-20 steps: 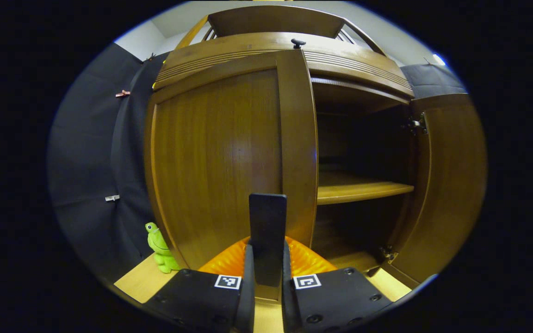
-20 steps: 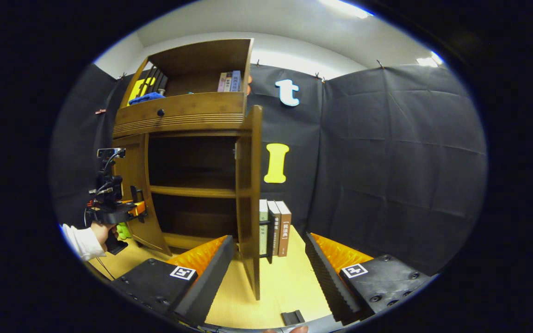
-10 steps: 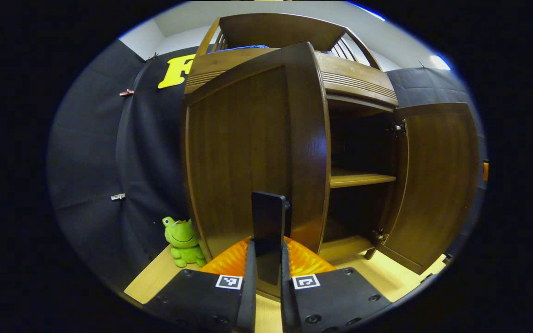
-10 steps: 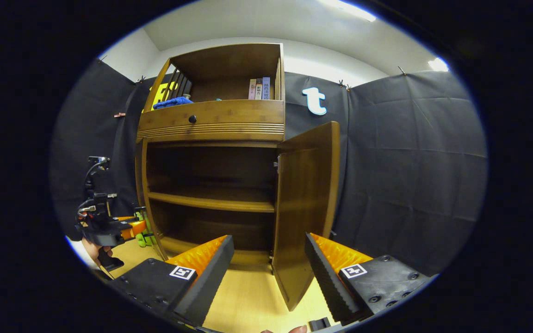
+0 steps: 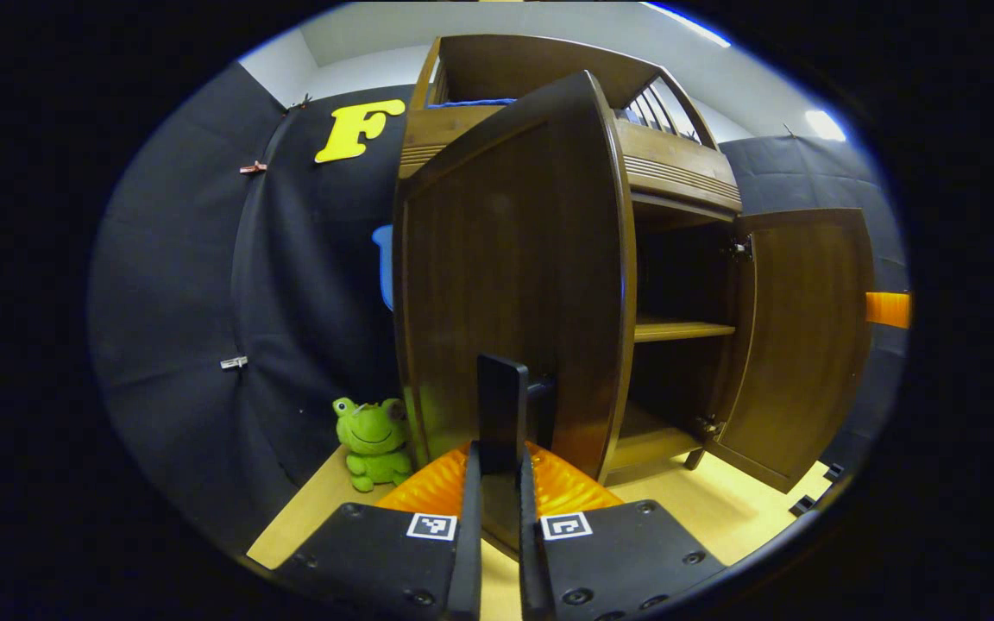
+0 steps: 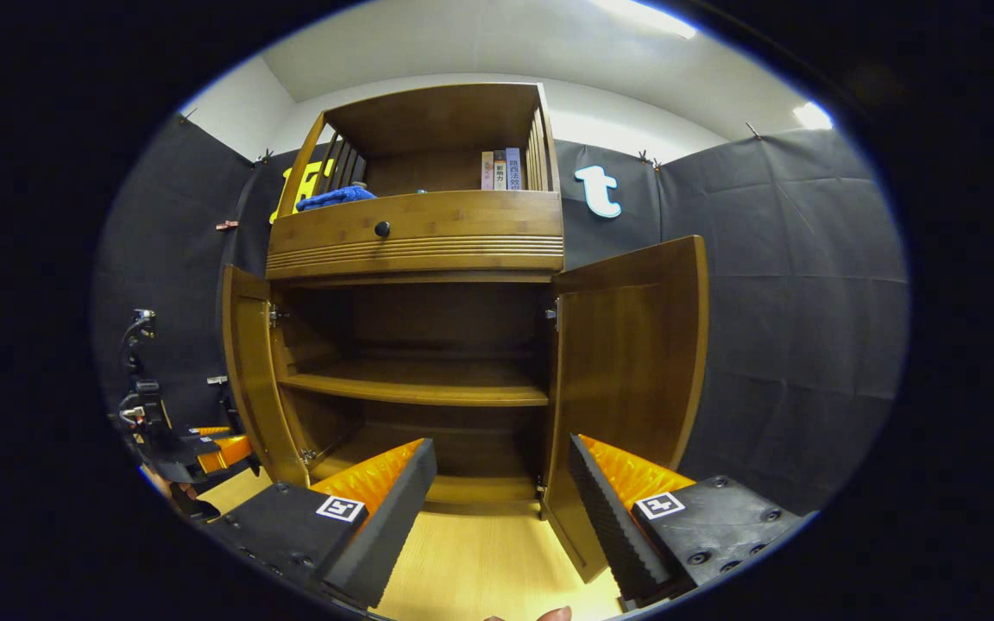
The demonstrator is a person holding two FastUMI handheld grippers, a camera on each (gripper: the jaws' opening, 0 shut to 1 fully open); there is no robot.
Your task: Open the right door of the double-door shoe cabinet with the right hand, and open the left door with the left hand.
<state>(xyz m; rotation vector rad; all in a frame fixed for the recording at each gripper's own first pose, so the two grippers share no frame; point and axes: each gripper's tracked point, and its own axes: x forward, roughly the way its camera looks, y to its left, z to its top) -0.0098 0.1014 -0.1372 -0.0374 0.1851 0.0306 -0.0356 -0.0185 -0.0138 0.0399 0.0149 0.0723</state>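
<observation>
Clearly, in the left gripper view, the left gripper sits straight in front of the left door, and its fingers are pressed onto the dark vertical handle of this door. The handle's long axis stands upright, along the door's free edge. The door is swung out wide from the shoe cabinet. A green toy frog sits just beside it.

In the right gripper view, the right gripper is spread and holds nothing. The right door stands open just ahead, slightly to its right side. The left gripper is low at the far left, beside the left door.
</observation>
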